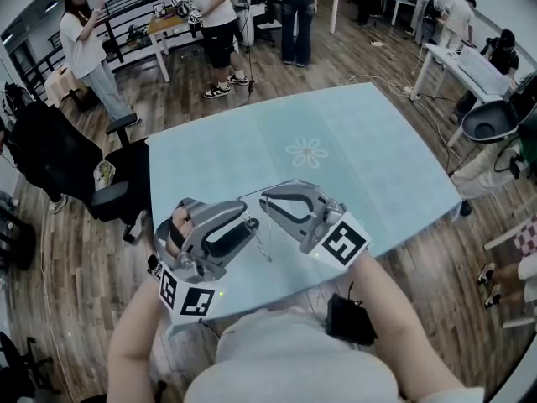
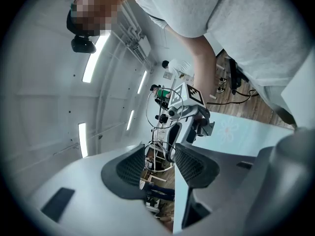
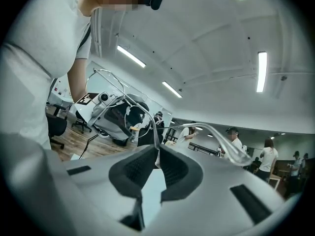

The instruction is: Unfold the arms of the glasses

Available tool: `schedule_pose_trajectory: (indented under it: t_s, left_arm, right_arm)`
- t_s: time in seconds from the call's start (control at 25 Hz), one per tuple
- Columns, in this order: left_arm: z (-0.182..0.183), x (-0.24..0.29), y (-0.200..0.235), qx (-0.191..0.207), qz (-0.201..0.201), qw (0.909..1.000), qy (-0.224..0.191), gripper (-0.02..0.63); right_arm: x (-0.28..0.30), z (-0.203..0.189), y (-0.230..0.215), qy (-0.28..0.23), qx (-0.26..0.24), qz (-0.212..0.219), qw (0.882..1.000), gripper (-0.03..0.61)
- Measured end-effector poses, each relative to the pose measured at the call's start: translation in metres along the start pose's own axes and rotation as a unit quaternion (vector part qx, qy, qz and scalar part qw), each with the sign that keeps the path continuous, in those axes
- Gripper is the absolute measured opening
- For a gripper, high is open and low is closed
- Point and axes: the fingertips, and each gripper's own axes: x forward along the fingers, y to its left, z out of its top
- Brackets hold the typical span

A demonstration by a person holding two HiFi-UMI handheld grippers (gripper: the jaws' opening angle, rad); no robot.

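Thin wire-rimmed glasses (image 1: 259,235) hang in the air over the light blue table (image 1: 352,141), between my two grippers, which point at each other. My left gripper (image 1: 250,222) comes in from the left. In the left gripper view a lens rim (image 2: 161,154) sits between its dark pads (image 2: 130,168), and the rest of the glasses (image 2: 165,102) reaches toward the right gripper (image 2: 189,112). My right gripper (image 1: 265,201) is shut on a thin wire part of the glasses (image 3: 155,140). A clear arm tip (image 3: 231,146) curves off to the right of its pads (image 3: 140,171).
A faint flower print (image 1: 307,151) marks the tablecloth. A black office chair (image 1: 92,183) stands off the table's left edge. Several people stand on the wooden floor at the back (image 1: 220,32), and white desks (image 1: 470,65) stand at the right.
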Motion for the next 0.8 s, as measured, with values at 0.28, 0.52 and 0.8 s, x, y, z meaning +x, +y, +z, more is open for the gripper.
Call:
schedule_pose_trajectory:
  t_s: [0.28,0.52,0.8]
  left_arm:
    - [-0.014,-0.002,-0.004,-0.007,0.004,0.9997,0.021,0.201]
    - [-0.022,-0.004,-0.007,-0.012,0.007,0.9994,0.032,0.201]
    - [-0.031,-0.005,-0.011,-0.01,0.004,0.9988,0.047,0.201]
  right_arm:
    - [-0.02,-0.004,-0.007,-0.001,0.011,-0.022,1.0,0.031]
    - [-0.03,-0.007,-0.009,-0.002,0.016,-0.031,0.999,0.031]
    - [-0.042,-0.008,-0.01,-0.005,0.033,-0.051,0.998,0.031]
